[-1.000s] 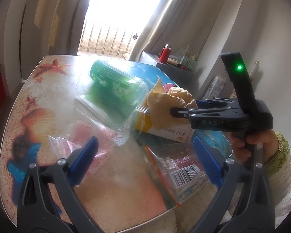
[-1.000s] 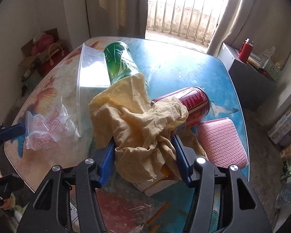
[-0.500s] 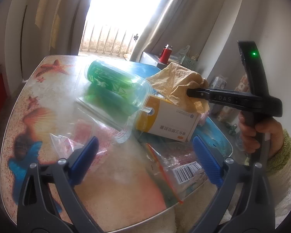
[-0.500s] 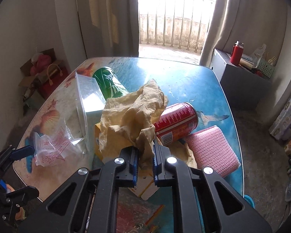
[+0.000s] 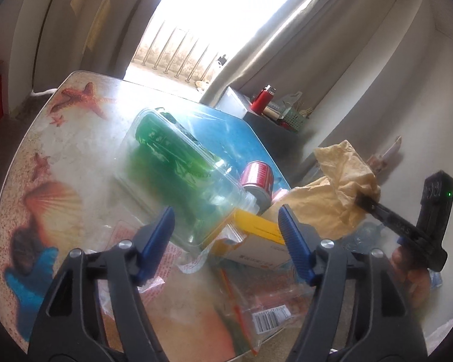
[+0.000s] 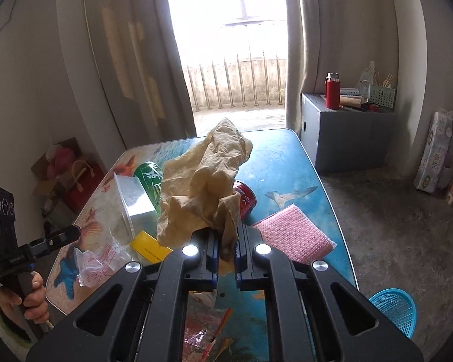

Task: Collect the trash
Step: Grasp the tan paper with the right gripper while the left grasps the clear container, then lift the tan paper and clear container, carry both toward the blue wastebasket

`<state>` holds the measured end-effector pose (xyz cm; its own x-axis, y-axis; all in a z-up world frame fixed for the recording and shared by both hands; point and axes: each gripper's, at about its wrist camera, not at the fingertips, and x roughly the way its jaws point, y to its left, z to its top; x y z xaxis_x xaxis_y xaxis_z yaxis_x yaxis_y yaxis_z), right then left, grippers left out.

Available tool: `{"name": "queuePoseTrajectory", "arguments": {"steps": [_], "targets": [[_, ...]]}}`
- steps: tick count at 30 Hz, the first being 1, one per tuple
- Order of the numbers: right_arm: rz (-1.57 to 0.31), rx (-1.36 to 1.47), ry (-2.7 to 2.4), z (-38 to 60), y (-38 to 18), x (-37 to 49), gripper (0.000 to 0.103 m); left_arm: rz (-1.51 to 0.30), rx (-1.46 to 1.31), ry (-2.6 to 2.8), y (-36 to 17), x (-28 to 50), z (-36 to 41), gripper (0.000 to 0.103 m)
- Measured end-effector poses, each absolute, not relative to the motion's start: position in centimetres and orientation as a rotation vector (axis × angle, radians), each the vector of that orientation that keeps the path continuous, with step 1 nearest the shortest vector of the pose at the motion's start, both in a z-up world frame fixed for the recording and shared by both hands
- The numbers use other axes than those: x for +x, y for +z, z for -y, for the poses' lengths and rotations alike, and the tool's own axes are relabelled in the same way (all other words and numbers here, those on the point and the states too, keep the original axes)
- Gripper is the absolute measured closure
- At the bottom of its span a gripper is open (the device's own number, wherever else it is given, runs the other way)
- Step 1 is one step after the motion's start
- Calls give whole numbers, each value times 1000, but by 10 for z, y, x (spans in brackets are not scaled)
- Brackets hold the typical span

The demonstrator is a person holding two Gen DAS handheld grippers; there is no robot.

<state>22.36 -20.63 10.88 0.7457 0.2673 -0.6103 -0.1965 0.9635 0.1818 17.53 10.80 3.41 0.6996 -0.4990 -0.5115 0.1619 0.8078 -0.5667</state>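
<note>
Your right gripper point(image 6: 226, 249) clamps only a rag point(image 6: 205, 187) corner; it may slip. Left gripper point(image 5: 226, 230) closing, empty.

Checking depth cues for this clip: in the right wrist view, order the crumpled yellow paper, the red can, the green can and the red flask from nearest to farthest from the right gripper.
1. Crumpled yellow paper, clamped in the right gripper.
2. Red can, just behind the paper, slightly right.
3. Green can, further back on the left.
4. Red flask, off the table, on the grey cabinet at far right.
</note>
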Motion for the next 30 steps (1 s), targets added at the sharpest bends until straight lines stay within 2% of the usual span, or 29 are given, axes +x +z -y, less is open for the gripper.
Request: {"name": "queuePoseTrajectory", "arguments": {"steps": [2,7,13,17,20,23,27,30], "targets": [[-674,130,250,214,108,217,95,-750,-593,-399,32,195,-111,42],[-671,170,255,228,102,207,95,-829,-745,-413,21,238,-115,45],[-675,219,259,245,92,199,95,-882,-743,-329,11,273,-103,56],[-675,248,259,255,87,197,95,-922,-724,-269,4,286,-96,75],[-676,264,255,263,83,197,95,-907,-722,-262,2,290,-92,87],[-680,277,253,268,80,195,95,-874,-699,-251,8,286,-92,94],[-677,283,247,271,79,191,95,-834,-657,-251,20,282,-89,100],[-671,287,241,274,81,190,95,-787,-604,-251,34,273,-87,101]]}}
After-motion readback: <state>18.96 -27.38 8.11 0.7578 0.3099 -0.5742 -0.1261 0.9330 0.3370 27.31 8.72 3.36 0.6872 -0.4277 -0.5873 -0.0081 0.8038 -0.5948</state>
